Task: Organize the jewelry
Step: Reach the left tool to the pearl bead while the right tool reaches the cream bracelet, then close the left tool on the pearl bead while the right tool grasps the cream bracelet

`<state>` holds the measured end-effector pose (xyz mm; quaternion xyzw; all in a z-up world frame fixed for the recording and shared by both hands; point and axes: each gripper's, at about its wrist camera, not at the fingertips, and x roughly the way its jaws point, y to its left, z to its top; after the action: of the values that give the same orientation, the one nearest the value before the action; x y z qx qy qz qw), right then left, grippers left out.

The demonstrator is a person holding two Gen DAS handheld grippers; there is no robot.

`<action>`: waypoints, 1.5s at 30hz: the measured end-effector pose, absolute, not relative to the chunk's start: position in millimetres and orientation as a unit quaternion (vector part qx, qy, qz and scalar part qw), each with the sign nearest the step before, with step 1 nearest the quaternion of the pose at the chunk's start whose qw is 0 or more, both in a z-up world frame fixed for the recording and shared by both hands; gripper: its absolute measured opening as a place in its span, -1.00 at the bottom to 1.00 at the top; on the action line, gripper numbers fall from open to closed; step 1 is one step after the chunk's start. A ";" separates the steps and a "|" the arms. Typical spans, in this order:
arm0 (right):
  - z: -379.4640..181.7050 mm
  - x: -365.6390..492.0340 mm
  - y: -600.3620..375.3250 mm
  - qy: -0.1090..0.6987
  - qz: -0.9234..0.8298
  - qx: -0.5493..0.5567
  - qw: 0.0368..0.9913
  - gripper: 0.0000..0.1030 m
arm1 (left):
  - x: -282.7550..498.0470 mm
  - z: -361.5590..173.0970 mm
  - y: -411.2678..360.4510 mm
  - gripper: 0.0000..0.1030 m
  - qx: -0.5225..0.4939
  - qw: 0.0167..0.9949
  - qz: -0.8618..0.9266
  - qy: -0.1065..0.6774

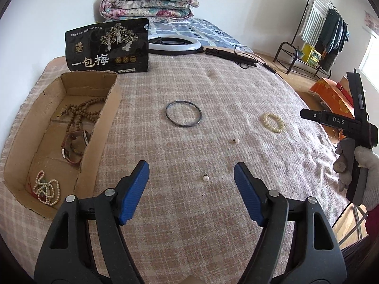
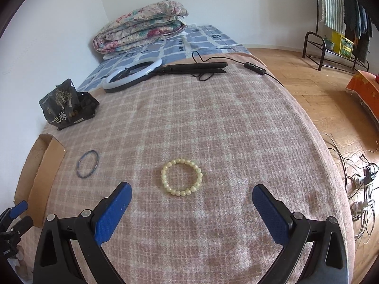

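A cardboard box (image 1: 106, 127) at the left holds brown wooden beads (image 1: 80, 111), a watch (image 1: 73, 146) and a pearl string (image 1: 46, 188). On the checked blanket lie a dark bangle (image 1: 183, 113), a pale bead bracelet (image 1: 273, 122) and two pearl earrings (image 1: 205, 178) (image 1: 235, 140). My left gripper (image 1: 191, 184) is open, with the near earring between its fingers. My right gripper (image 2: 191, 203) is open just short of the pale bracelet (image 2: 181, 177). The bangle (image 2: 87, 164) and the box (image 2: 42, 165) lie to its left.
A black snack bag (image 1: 106, 46) stands behind the box. A ring light (image 2: 132, 74) with a folded stand and cable lies at the far end. A folded quilt (image 2: 139, 27) is beyond. A clothes rack (image 2: 341, 23) and floor cables (image 2: 362, 189) are at the right.
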<state>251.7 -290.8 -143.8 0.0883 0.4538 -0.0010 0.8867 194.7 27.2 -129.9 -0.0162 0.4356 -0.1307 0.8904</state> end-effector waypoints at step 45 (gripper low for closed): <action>-209.3 306.7 -288.9 0.494 0.039 0.042 0.868 -0.87 | 213.3 -202.6 -14.6 -0.90 0.052 0.857 -0.149 0.490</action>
<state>306.7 -288.9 -209.3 0.0422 0.4938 0.0394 0.8677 213.4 -14.6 -202.6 0.0522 0.4904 -0.1486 0.8571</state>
